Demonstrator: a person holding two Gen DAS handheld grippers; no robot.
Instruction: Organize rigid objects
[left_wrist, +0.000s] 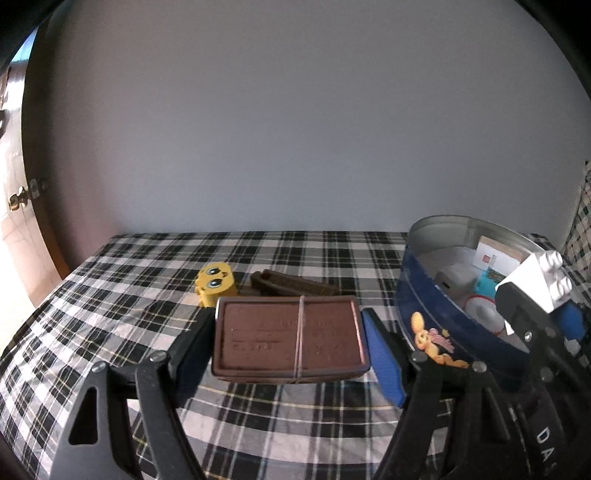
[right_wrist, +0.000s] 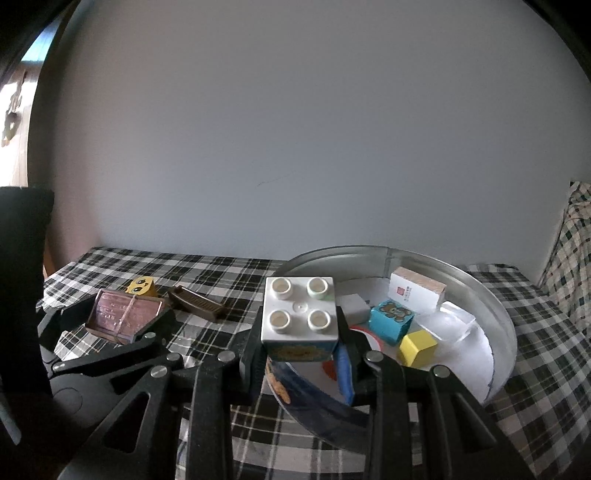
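My left gripper (left_wrist: 290, 345) is shut on a flat brown box (left_wrist: 291, 338) with a rubber band around it, held just above the plaid tablecloth; it also shows in the right wrist view (right_wrist: 123, 315). My right gripper (right_wrist: 301, 349) is shut on a white studded brick (right_wrist: 299, 314) and holds it over the near rim of the round blue tin (right_wrist: 495, 310). The brick also shows in the left wrist view (left_wrist: 537, 278) above the tin (left_wrist: 436, 317). A yellow face block (left_wrist: 216, 282) and a brown comb-like piece (left_wrist: 291, 284) lie on the cloth behind the brown box.
Inside the tin lie a teal bear box (right_wrist: 391, 319), a yellow cube (right_wrist: 417, 347), a white card box (right_wrist: 417, 291), a clear block (right_wrist: 452, 319) and a grey block (right_wrist: 354, 308). A wall stands behind the table (left_wrist: 110, 295). Plaid fabric (right_wrist: 572, 251) rises at the right.
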